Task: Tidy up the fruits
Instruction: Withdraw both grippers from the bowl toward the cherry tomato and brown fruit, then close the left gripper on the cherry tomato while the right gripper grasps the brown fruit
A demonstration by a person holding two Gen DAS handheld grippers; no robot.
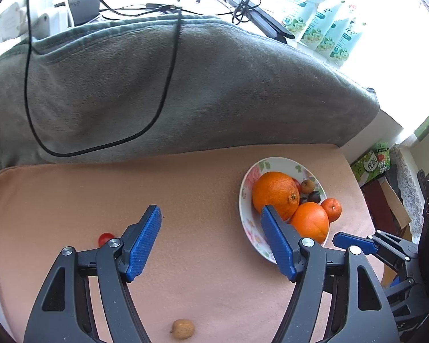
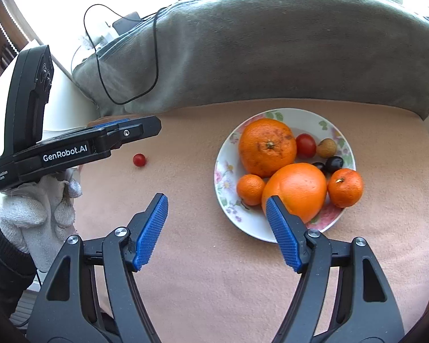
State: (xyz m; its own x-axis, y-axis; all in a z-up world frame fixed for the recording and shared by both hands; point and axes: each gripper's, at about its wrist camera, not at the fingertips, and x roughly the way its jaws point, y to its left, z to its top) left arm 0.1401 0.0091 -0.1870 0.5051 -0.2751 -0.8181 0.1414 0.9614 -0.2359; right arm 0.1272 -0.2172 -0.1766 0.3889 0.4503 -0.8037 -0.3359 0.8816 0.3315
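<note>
A flowered white plate (image 2: 309,118) (image 1: 250,183) on the pink cloth holds two big oranges (image 2: 267,145) (image 1: 274,193), two small mandarins (image 2: 345,187), a cherry tomato (image 2: 306,145), a brown longan (image 2: 326,147) and dark grapes (image 2: 334,163). A loose cherry tomato (image 2: 139,160) (image 1: 105,239) lies on the cloth left of the plate. A loose longan (image 1: 182,328) lies near the front edge. My left gripper (image 1: 210,218) hovers open above the cloth between tomato and plate, nothing between its pads. My right gripper (image 2: 216,207) is open too, empty, at the plate's near-left rim.
A grey folded blanket (image 1: 157,85) with a black cable (image 1: 168,80) across it lies behind the pink cloth (image 2: 214,271). A gloved hand (image 2: 40,220) holds the left gripper's body. Packets (image 1: 323,20) stand at the back right; boxes (image 1: 371,163) sit off the right edge.
</note>
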